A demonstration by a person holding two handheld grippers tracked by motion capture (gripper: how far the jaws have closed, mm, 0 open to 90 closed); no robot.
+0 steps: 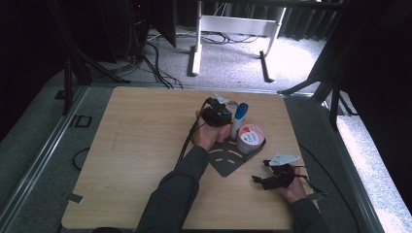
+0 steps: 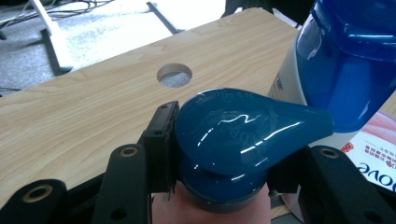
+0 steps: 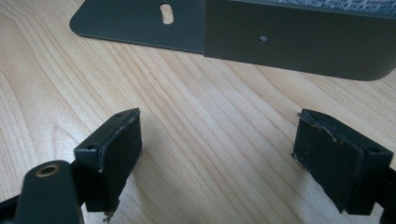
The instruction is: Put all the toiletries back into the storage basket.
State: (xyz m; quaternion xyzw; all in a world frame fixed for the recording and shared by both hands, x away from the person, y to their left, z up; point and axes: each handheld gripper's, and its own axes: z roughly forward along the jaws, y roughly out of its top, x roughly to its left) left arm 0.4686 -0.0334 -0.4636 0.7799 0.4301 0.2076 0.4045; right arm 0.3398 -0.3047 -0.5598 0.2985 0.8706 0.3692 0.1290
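Note:
A bottle with a glossy dark-blue teardrop cap (image 2: 243, 128) stands between the jaws of my left gripper (image 2: 219, 156); both pads press on the cap's sides, and a pale pink body shows just below it. In the high view my left gripper (image 1: 217, 116) sits at the table's middle back, beside a white bottle with a blue cap (image 1: 239, 118). That white bottle (image 2: 345, 60) rises close on the right of the held one. My right gripper (image 1: 261, 171) rests open near the front right, its jaws (image 3: 217, 158) wide apart over bare wood.
A round tub with a red-and-white lid (image 1: 250, 137) sits on a dark metal plate (image 1: 227, 162) with an upright wall (image 3: 299, 42). A round hole (image 2: 174, 74) pierces the wooden table (image 1: 136, 145). Cables and desk legs (image 1: 197, 53) lie on the floor beyond.

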